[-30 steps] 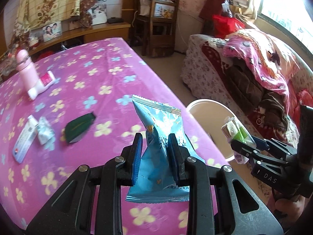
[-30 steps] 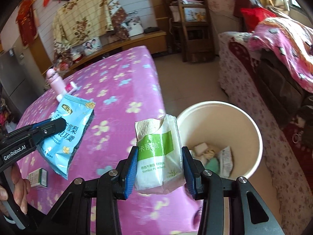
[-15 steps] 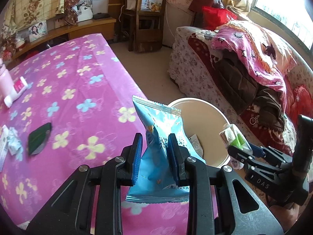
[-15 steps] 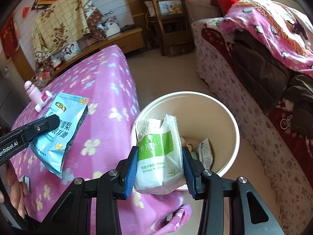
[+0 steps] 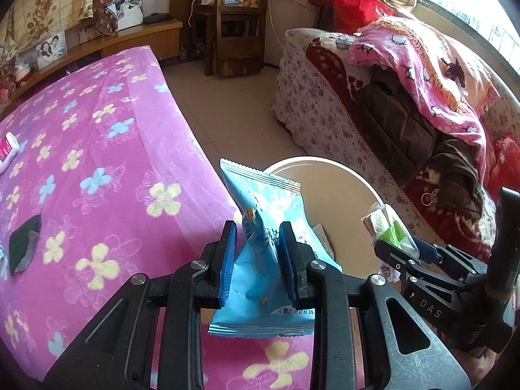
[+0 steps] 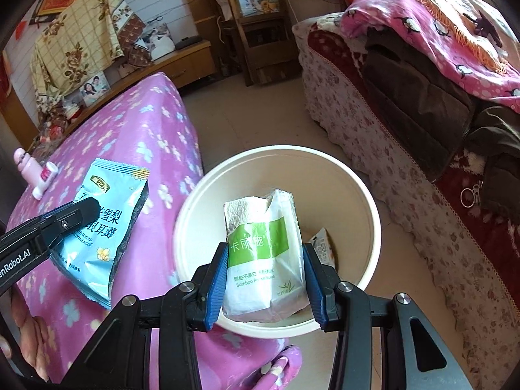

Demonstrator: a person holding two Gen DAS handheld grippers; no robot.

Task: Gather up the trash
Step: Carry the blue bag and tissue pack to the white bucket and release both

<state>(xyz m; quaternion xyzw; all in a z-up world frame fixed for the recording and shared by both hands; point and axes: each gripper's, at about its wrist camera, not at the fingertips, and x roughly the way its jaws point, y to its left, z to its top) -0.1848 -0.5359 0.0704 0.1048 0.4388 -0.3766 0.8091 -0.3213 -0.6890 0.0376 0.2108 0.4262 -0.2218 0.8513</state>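
My left gripper (image 5: 256,237) is shut on a light blue snack wrapper (image 5: 263,214), held above the edge of the pink flowered bedspread (image 5: 97,169), just left of the cream waste bin (image 5: 338,175). In the right wrist view the same blue wrapper (image 6: 107,221) hangs at the left in the left gripper (image 6: 74,211). My right gripper (image 6: 265,256) is shut on a white and green tissue pack (image 6: 266,253), held over the open waste bin (image 6: 201,201). A small wrapper (image 6: 321,247) lies inside the bin. The tissue pack (image 5: 390,230) also shows at the right of the left wrist view.
A dark green wrapper (image 5: 24,243) and a white and pink tube (image 5: 8,151) lie on the bedspread. A pink bottle (image 6: 27,165) stands at its far side. A sofa (image 6: 406,123) piled with blankets and clothes flanks the bin on the right. A wooden chair (image 5: 234,19) stands beyond.
Both grippers have moved right and down, off the bedspread toward the bin. The tissue pack now hangs over the bin's opening; the blue wrapper is close to its rim.
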